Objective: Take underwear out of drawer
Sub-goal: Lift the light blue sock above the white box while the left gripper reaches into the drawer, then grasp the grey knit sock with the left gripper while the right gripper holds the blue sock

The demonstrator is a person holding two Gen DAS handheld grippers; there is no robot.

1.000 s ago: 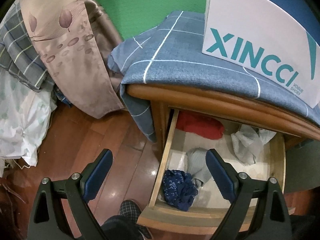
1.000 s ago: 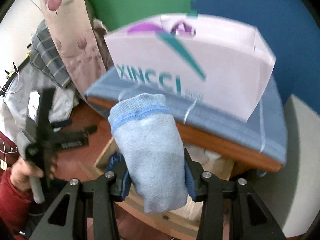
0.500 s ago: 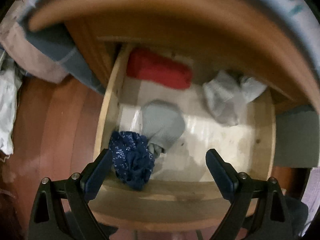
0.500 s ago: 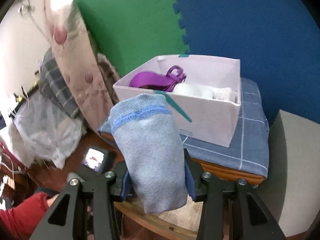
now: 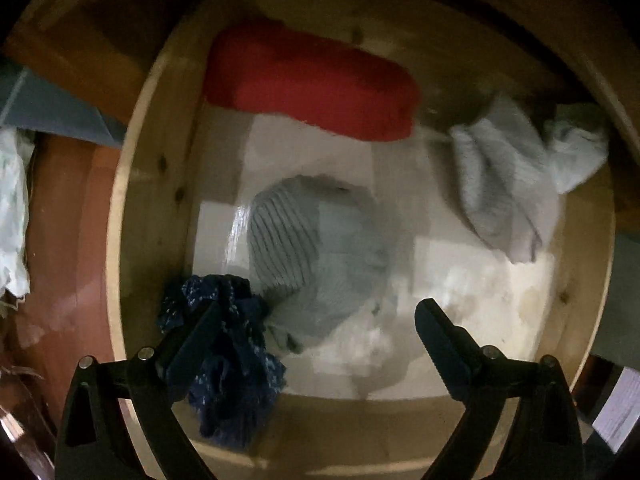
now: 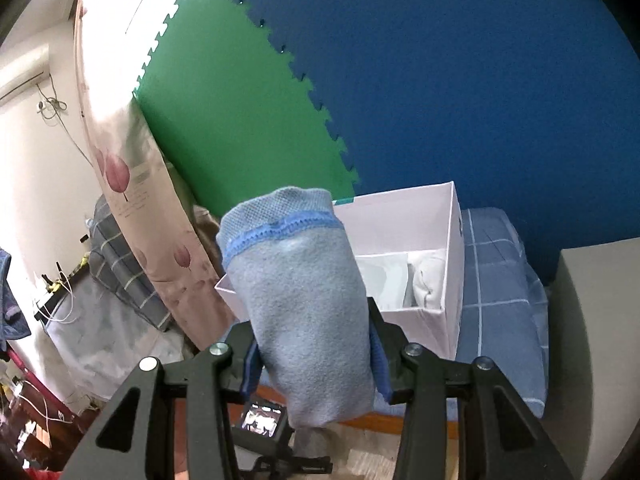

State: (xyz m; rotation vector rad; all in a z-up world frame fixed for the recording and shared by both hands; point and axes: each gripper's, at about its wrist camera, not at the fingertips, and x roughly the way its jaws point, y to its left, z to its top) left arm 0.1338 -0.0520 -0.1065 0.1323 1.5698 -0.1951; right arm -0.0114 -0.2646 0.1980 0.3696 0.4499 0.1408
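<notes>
Two grippers: your right gripper (image 6: 314, 354) jaws clamp light-blue underwear (image 6: 300, 300); your left gripper (image 5: 316, 320) jaws spread over drawer (image 5: 148, 184).

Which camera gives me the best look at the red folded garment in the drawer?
The left wrist view: the red folded garment lies unobstructed at the back of the open wooden drawer, slightly blurred. The right wrist view shows none of it.
</notes>
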